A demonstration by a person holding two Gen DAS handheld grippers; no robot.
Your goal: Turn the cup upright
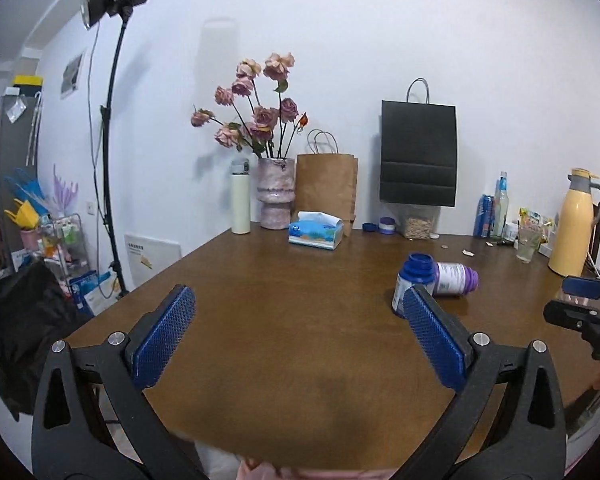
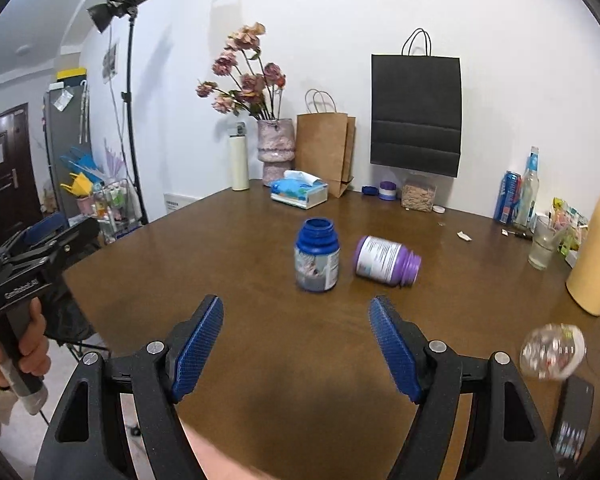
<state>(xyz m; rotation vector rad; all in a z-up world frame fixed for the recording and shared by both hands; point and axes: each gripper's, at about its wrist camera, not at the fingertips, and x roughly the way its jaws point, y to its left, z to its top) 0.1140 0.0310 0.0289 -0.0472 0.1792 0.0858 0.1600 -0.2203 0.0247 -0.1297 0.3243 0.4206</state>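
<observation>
Right wrist view: the right gripper (image 2: 296, 344) hangs over the brown wooden table (image 2: 260, 360) with its blue-padded jaws spread wide and nothing between them. Ahead of it stands the blue bottle (image 2: 317, 256), upright with its open mouth up. Just to the right of it lies the purple bottle (image 2: 386, 261) on its side — neck pointing right, label facing up, the two apart by a small gap. At the left edge a hand (image 2: 28, 350) holds the handle of the left gripper (image 2: 40, 240). A blurred clear object (image 2: 552, 350) shows near the right edge; what it is cannot be told.

In the left wrist view the left gripper (image 1: 298, 336) is also wide open and empty, over bare tabletop. The blue bottle (image 1: 414, 280) sits partly behind its right finger (image 1: 434, 340), with the purple bottle (image 1: 456, 278) lying beyond. Along the wall stand a vase of dried roses (image 1: 274, 196), a tissue box (image 1: 315, 232), a brown paper bag (image 1: 326, 188) and a yellow thermos jug (image 1: 572, 228).
</observation>
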